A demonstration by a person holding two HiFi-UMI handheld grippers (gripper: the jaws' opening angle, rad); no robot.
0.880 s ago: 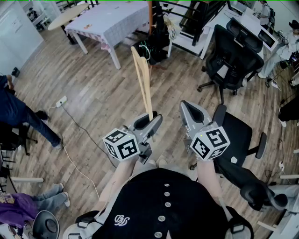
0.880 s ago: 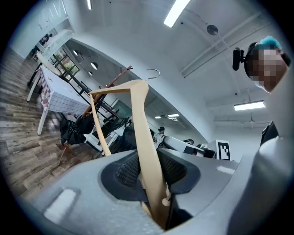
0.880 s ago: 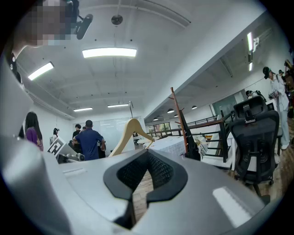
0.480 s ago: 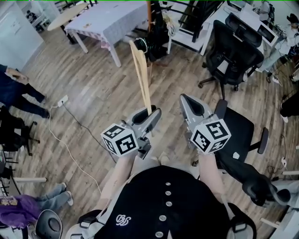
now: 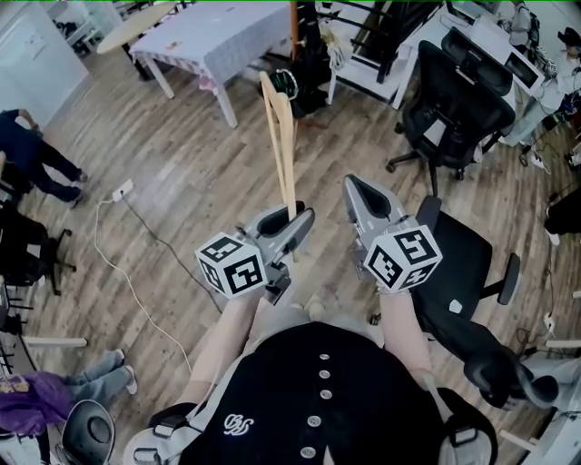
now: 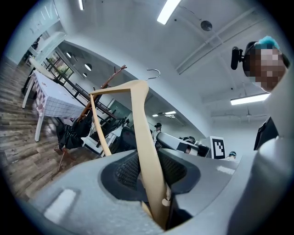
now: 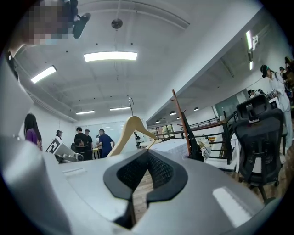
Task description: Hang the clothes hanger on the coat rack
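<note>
A pale wooden clothes hanger [image 5: 281,136] stands up out of my left gripper [image 5: 289,218], which is shut on the lower end of one arm. In the left gripper view the hanger [image 6: 142,137] runs up between the dark pads, its metal hook [image 6: 154,71] at the top. The coat rack [image 5: 292,27], a brown pole with dark things hung on it, stands ahead beside the white table; the hanger is well short of it. My right gripper [image 5: 363,195] is level beside the left one, shut and holding nothing. From the right gripper view [image 7: 147,153] I see the hanger [image 7: 131,128] and the rack pole [image 7: 181,121].
A white table [image 5: 209,41] stands at the back left. Black office chairs [image 5: 463,100] are at the right, one [image 5: 463,263] close under my right arm. A cable and power strip [image 5: 118,191] lie on the wooden floor. A person [image 5: 32,159] walks at the left.
Both grippers and the hanger have edged slightly forward toward the rack. The person at the left has walked further toward the back.
</note>
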